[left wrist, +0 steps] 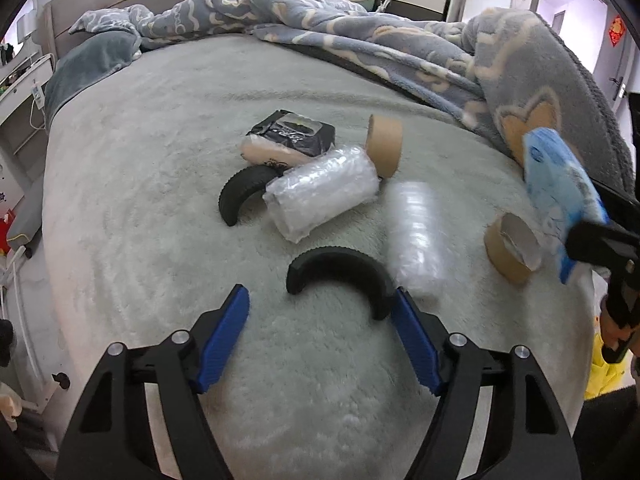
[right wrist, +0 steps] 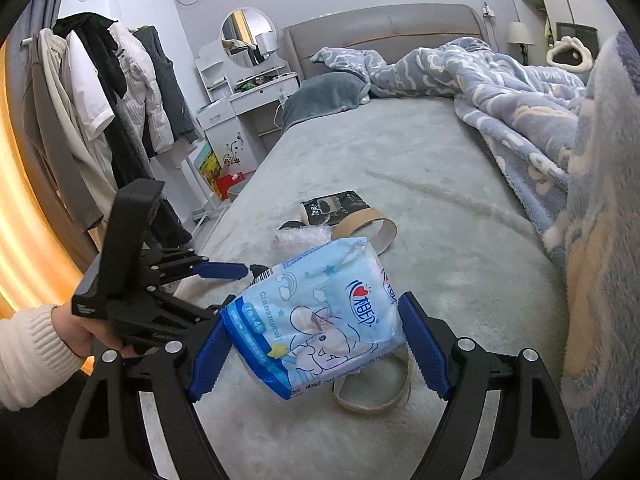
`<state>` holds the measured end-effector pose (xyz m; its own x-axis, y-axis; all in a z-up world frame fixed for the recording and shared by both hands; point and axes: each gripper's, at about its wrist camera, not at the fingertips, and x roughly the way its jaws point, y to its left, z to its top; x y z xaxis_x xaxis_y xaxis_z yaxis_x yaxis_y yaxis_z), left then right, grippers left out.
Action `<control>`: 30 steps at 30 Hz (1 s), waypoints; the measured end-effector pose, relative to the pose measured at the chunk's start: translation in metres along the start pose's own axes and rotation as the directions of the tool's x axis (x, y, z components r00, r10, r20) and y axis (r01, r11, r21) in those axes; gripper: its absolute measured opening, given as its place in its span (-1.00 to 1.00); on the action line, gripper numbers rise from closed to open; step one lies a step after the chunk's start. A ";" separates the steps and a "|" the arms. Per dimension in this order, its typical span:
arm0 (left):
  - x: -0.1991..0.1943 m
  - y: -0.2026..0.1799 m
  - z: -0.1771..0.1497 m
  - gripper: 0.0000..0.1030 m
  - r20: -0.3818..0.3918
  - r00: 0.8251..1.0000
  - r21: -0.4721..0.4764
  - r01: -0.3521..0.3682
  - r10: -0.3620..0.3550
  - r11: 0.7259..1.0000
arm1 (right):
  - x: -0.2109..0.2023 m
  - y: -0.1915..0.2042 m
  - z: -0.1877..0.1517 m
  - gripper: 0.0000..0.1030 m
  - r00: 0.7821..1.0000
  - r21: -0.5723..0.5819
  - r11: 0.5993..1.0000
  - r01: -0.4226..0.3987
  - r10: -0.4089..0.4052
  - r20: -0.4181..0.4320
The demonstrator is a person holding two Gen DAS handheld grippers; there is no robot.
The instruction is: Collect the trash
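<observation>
- Nearest the right wrist camera, the right gripper (right wrist: 316, 344) has its blue pads (right wrist: 210, 354) pressed on either side of a light blue tissue pack (right wrist: 320, 316), which hangs tilted above the grey bed cover (right wrist: 420, 168)
- From the left wrist view the same tissue pack (left wrist: 560, 196) shows at the far right, blurred, raised off the bed with black gripper parts clamped at its lower end
- The left gripper (left wrist: 322, 338) is spread wide with nothing between its fingers; its right pad (left wrist: 414, 344) sits just beside one end of a black curved piece (left wrist: 340, 270) lying on the bed
- In the right wrist view the left gripper (right wrist: 224, 270) is at the left, held by a hand (right wrist: 90, 334) in a cream knitted sleeve and pointing across toward the pack
- Ahead of the left gripper lie two rolls of bubble wrap (left wrist: 324, 192), (left wrist: 416, 236), a second black curved piece (left wrist: 244, 194), a dark wipes packet (left wrist: 290, 140), and an upright cardboard tape core (left wrist: 384, 144)
- Another cardboard ring (left wrist: 512, 248) rests near the right edge, just below the lifted pack; its inner lining may be torn paper, though the blur makes that unsure
- A blue patterned blanket (left wrist: 420, 52) is bunched along the far and right sides of the bed
</observation>
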<state>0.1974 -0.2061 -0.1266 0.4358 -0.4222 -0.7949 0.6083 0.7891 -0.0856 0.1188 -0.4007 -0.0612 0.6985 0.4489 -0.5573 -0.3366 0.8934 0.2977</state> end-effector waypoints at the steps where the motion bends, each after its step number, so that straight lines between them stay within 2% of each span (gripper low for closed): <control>1: 0.001 0.001 0.001 0.41 0.001 1.000 -0.008 0.001 -0.001 1.000 | 0.000 -0.001 -0.001 0.57 1.000 0.002 1.000 -0.002 0.002 -0.002; 9: 0.007 0.002 0.010 0.20 0.028 0.999 -0.069 0.042 -0.040 0.997 | -0.003 -0.006 -0.005 0.57 1.000 0.019 1.000 -0.011 0.011 -0.004; 12: 0.007 0.000 0.011 0.00 0.029 0.998 -0.072 0.057 -0.055 0.996 | -0.003 -0.006 -0.005 0.57 1.000 0.019 1.000 -0.010 0.010 -0.004; 18: 0.000 0.000 0.009 -0.04 0.043 0.998 -0.063 0.059 -0.056 0.996 | -0.004 0.000 0.001 0.57 1.000 0.013 1.000 -0.009 0.009 0.016; 25: -0.017 0.012 0.004 -0.04 0.049 0.997 -0.096 0.058 -0.054 0.994 | 0.005 0.018 0.012 0.57 1.000 0.007 1.000 -0.027 0.027 0.013; 30: -0.035 0.031 -0.001 -0.04 0.066 0.997 -0.121 0.032 -0.024 0.992 | 0.020 0.039 0.025 0.57 0.999 0.002 0.999 -0.047 0.047 0.012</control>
<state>0.2000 -0.1668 -0.1022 0.4639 -0.4701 -0.7509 0.5370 0.8233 -0.1836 0.1353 -0.3576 -0.0417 0.6893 0.4899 -0.5337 -0.3678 0.8714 0.3247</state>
